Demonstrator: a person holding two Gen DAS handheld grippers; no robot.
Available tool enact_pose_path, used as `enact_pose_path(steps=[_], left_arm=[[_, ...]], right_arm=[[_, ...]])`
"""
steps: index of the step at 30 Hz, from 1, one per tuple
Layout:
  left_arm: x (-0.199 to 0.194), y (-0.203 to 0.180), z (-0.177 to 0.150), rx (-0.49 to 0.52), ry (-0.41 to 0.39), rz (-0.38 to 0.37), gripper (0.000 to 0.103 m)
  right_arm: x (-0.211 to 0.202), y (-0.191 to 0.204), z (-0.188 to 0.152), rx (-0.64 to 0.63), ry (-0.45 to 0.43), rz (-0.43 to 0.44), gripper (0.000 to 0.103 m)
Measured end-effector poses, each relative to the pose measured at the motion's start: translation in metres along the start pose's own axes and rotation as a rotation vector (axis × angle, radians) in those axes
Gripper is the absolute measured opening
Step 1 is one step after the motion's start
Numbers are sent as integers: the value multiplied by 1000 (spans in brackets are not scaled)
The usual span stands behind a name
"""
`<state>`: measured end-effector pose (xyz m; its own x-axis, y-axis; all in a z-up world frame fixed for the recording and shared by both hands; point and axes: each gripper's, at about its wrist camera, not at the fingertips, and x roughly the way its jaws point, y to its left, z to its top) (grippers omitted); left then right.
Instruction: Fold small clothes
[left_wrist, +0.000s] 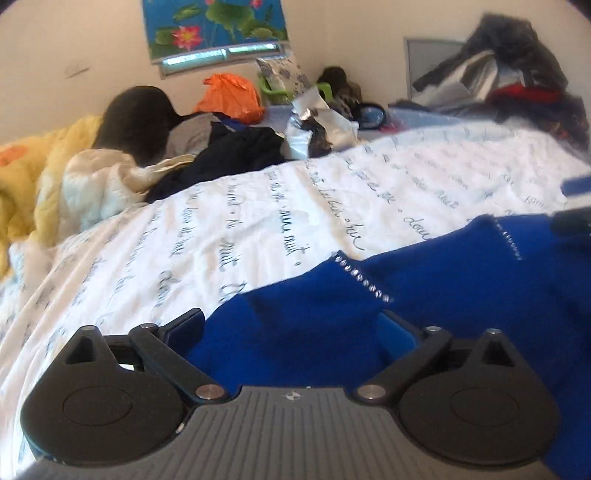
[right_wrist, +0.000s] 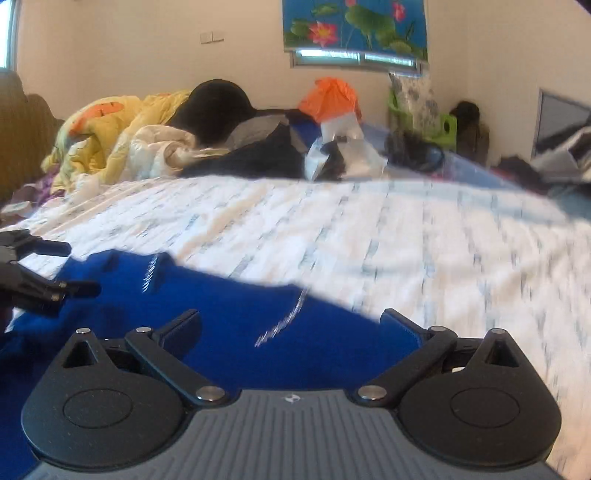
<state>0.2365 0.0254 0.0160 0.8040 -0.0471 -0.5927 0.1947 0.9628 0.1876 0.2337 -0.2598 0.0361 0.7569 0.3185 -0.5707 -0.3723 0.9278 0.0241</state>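
Observation:
A royal-blue garment (left_wrist: 461, 291) with lines of silver studs lies on the white bedsheet with script print (left_wrist: 258, 221). My left gripper (left_wrist: 291, 325) is open, its jaws spread wide with the blue cloth lying between them. My right gripper (right_wrist: 291, 325) is also open over the same garment (right_wrist: 229, 314), near its right edge. The left gripper also shows at the left edge of the right wrist view (right_wrist: 62, 269). The right gripper shows blurred at the right edge of the left wrist view (left_wrist: 576, 206). The fingertips of both are partly hidden by cloth.
At the head of the bed lie a yellow quilt (left_wrist: 33, 177), a black cushion (left_wrist: 136, 122), dark clothes (left_wrist: 236, 155), an orange bag (left_wrist: 232, 96) and plastic bags (left_wrist: 317, 122). A heap of clothes (left_wrist: 509, 70) stands at the far right. The sheet (right_wrist: 406, 236) stretches to the right.

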Motion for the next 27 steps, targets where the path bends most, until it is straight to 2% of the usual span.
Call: enact_pose_path(steps=[2,3,4,5,6,7,8,10,13,17,18,19,20,21,22,23,24,25,26,27], left_arm=[[24,-5,12,10,30,30,98],[35,-4,16,4,49,40,97],[48,-2,20,-6,74,42,97],[53,2,22,-34,69,33,91],[57,5,25,-58,72,12,64],[58,8,29,-73,74,-27,38],[59,6,33,-64,80,-45,10],[60,-3,37,5,67,-8,6],[67,-9,37,55,60,27,6],[75,-8,34,47,50,78,6],[74,-11,34,64,49,92,7],[69,-12,34,69,45,92,8],[61,-11,34,54,34,90,15],[50,-10,33,35,24,82,18],[36,-10,33,7,10,71,25],[20,-11,31,-16,-12,60,56],[4,-14,26,-42,-39,39,91],[-11,-19,18,-75,-68,8,103],[-21,-24,10,-81,-76,-26,97],[-24,-30,3,-75,-47,-56,97]], right_arm=[[34,-3,13,-41,74,-49,93],[50,-5,17,-60,112,-59,80],[65,-6,19,-80,154,-63,75],[78,-7,18,-95,192,-70,72],[82,-9,17,-76,171,-44,51],[85,-13,18,-36,173,18,19],[88,-14,21,-9,184,41,7],[89,-10,24,-35,194,49,7],[86,-11,22,-28,142,40,7],[88,-22,13,63,79,-7,7],[86,-18,11,59,65,-23,9],[84,-14,11,35,71,-35,20],[81,-11,14,34,98,-44,31],[75,-10,18,51,133,-59,56],[63,-9,20,78,129,-74,71],[42,-7,17,107,71,-76,73],[24,-4,14,124,23,-65,73],[10,0,8,138,3,-41,73],[-1,6,2,154,13,-11,73],[-5,11,-5,165,45,8,73]])
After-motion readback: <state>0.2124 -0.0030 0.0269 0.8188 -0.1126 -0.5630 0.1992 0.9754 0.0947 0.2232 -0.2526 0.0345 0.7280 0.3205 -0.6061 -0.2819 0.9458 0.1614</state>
